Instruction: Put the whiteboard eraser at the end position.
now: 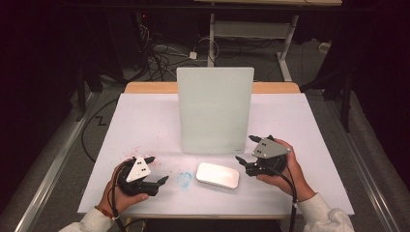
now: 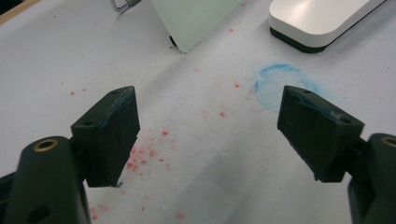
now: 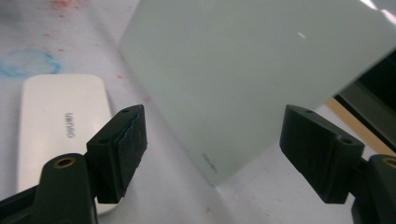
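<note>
Both jaws gape wide and empty as your left gripper [image 1: 155, 170] and right gripper [image 1: 247, 150] flank the white case [image 1: 217, 175], which lies just before the upright board [image 1: 215, 110], blue smudge [image 1: 183, 179] touching nothing beside it.

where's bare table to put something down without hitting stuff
Free: the white table cover left of the upright pale green panel, and the strip to its right. Crowded: the front middle, where the flat white rounded case and blue chalk ring sit between the left hand-held gripper and right hand-held gripper.
</note>
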The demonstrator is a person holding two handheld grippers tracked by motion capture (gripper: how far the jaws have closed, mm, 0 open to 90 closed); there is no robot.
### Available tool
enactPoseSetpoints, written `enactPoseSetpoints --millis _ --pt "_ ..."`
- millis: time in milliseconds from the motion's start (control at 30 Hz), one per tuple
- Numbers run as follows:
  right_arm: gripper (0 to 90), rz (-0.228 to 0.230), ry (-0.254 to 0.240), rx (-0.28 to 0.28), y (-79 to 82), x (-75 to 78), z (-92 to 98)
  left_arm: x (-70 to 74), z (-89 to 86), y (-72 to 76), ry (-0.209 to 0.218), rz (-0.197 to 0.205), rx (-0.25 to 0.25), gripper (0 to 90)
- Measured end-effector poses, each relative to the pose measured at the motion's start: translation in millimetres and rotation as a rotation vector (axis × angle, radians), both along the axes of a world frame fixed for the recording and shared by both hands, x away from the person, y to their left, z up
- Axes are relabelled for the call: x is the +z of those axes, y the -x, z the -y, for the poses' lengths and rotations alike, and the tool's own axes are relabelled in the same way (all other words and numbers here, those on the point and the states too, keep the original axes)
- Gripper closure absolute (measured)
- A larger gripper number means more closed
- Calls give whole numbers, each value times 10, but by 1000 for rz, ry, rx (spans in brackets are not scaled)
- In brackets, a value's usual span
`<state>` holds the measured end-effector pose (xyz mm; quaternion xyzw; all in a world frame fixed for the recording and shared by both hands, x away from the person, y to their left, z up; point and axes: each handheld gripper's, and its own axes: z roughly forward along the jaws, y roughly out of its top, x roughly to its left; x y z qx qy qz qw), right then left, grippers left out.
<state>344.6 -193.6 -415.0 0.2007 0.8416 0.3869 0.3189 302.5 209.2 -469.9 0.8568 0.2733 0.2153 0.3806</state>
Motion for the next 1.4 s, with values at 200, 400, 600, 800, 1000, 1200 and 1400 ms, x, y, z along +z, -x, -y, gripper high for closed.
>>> enactPoseSetpoints --millis 200,400,600,800,1000,1200,1400 --pt "203 21 -33 -63 19 2 186 -1 -4 3 0 -1 2 204" --pt "203 34 -45 -107 51 -24 364 -1 -4 -1 3 -1 3 204" --pt "208 29 -49 -141 94 -79 528 -2 -1 -9 3 -2 6 204" --pt "211 22 -63 -170 141 -144 679 -7 1 -23 5 -5 10 204" --pt "211 11 -72 -203 182 -226 812 -8 1 -45 9 -6 17 204" --pt "210 4 -95 -246 243 -351 950 -3 -1 -49 12 -3 21 204" --pt "210 -42 -113 -264 312 -517 1016 4 -12 -55 12 2 34 204"
